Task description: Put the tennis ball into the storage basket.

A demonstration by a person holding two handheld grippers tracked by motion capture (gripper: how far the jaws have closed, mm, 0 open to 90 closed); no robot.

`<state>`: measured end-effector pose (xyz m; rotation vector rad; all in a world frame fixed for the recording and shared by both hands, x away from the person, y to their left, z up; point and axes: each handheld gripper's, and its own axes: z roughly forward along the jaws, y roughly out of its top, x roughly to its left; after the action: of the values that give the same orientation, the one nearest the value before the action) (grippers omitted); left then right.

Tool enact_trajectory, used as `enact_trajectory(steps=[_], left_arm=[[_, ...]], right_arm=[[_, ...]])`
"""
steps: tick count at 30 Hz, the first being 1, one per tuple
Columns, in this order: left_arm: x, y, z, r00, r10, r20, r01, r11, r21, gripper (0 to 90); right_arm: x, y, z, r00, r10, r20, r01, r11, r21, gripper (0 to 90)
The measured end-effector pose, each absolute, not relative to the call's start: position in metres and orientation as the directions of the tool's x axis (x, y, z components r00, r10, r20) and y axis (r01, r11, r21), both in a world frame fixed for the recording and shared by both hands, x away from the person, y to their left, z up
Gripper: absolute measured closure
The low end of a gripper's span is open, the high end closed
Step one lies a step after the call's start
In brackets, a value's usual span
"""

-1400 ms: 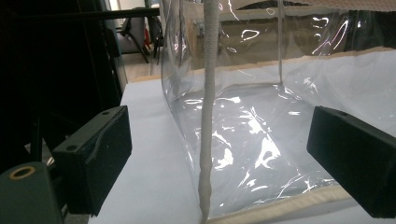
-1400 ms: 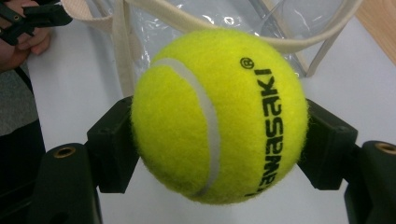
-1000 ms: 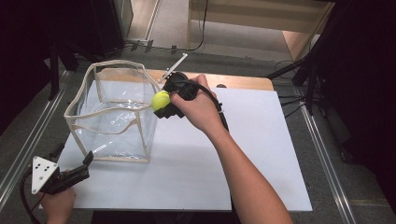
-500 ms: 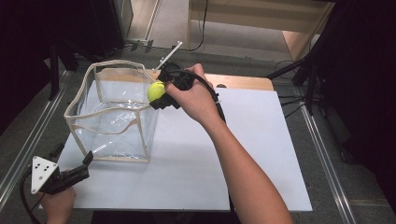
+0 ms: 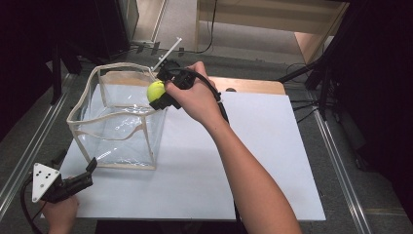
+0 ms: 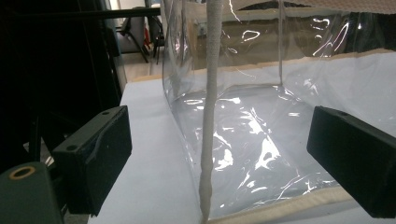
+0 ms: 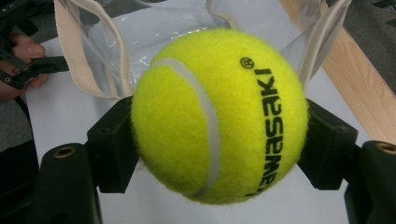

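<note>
Tabletop, white under dark surroundings: right hand-held gripper clamps tennis ball, left hand-held gripper gapes.

One tennis ball, one clear bag, apparently two tongs.

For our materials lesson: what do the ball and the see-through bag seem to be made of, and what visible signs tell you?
Tennis ball: fuzzy yellow felt, matte, with a white seam and printed black lettering.
Bag: clear, glossy plastic film, probably vinyl; it shows glare and wrinkles. Its beige edging looks like woven fabric tape.
</note>
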<state>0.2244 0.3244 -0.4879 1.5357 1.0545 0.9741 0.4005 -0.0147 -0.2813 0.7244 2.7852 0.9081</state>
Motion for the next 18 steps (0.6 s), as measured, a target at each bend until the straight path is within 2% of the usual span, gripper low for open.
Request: enact_trajectory(steps=[18], left_arm=[[0.225, 0.325, -0.488, 0.301, 0.951, 0.071, 0.149, -0.12, 0.982, 6.9]], right_arm=[[0.407, 0.007, -0.28, -0.889, 0.457, 0.021, 0.384, 0.722, 0.575, 23.9]])
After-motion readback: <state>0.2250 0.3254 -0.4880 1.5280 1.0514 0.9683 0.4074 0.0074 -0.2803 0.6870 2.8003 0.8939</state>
